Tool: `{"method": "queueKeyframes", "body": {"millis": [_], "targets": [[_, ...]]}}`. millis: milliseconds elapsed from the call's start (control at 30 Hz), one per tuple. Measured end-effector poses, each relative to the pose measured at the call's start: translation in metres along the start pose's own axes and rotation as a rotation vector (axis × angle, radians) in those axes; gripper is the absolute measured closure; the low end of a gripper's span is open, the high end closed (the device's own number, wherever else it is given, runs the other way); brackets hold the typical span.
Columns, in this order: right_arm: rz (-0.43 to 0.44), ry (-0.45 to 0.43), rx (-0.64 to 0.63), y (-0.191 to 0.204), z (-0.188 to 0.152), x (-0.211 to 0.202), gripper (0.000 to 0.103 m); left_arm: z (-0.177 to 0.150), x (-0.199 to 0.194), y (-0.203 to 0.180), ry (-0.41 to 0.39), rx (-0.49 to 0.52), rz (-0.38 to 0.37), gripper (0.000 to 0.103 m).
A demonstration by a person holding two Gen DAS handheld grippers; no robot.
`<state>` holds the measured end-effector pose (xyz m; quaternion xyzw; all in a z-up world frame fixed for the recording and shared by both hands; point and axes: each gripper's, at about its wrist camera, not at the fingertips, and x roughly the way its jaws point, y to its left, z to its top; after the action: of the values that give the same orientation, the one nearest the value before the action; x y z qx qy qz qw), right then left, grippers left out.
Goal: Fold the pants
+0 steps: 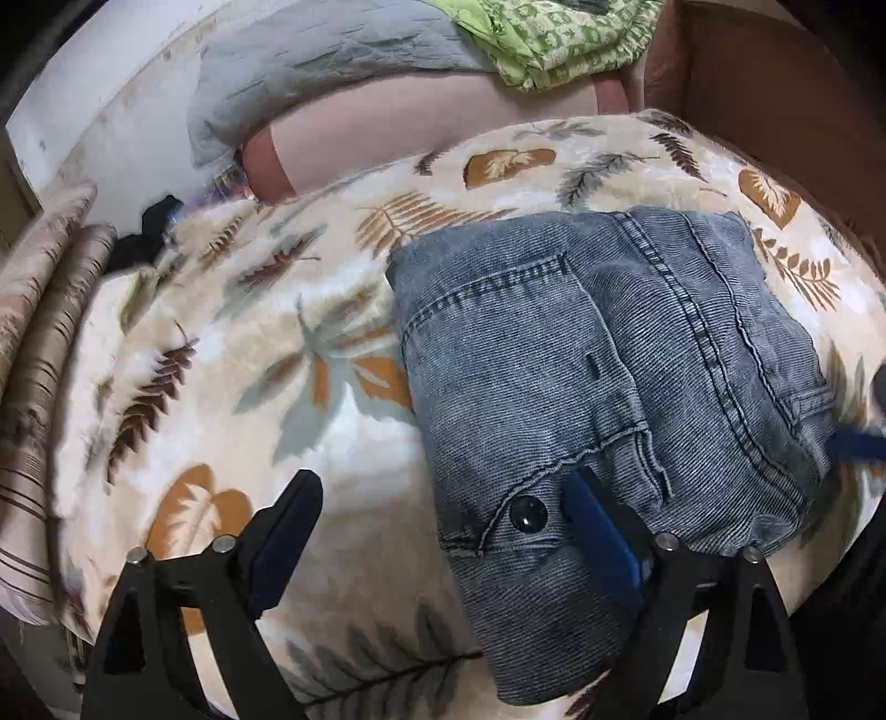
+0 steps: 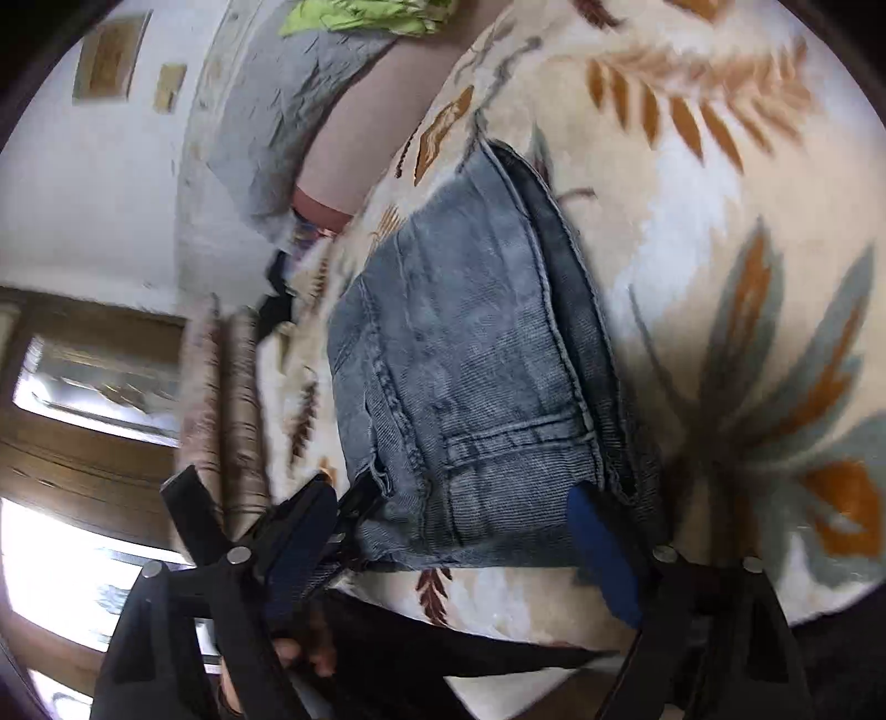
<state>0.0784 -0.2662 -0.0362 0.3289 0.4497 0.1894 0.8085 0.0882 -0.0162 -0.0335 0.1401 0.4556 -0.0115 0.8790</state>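
While the folded pants (image 1: 603, 387) are lying on the leaf-print blanket (image 1: 249, 360), the left gripper (image 1: 443, 498) is hovering wide apart over their buttoned near edge and the right gripper (image 2: 454, 509) is spreading wide at their side; no lettering is showing.

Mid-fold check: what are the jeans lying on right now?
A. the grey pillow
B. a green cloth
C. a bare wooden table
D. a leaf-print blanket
D: the folded jeans lie on the cream leaf-print blanket; the grey pillow and green cloth sit farther back.
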Motion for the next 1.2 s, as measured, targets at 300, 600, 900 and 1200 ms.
{"method": "queueKeyframes", "body": {"millis": [300, 600, 900, 1200], "targets": [[0.122, 0.009, -0.149, 0.056, 0.092, 0.035, 0.013, -0.005, 0.001, -0.005, 0.020, -0.030, -0.056, 0.013], [-0.036, 0.046, -0.015, 0.001, 0.103, 0.052, 0.016, 0.006, -0.026, 0.024, -0.051, -0.168, -0.123, 0.013], [-0.014, 0.038, -0.031, -0.020, 0.049, 0.031, 0.014, -0.001, 0.007, -0.003, 0.051, -0.102, -0.125, 0.008], [0.024, 0.016, -0.149, 0.052, 0.113, 0.033, 0.014, -0.004, 0.009, 0.000, 0.041, -0.128, -0.125, 0.007]]}}
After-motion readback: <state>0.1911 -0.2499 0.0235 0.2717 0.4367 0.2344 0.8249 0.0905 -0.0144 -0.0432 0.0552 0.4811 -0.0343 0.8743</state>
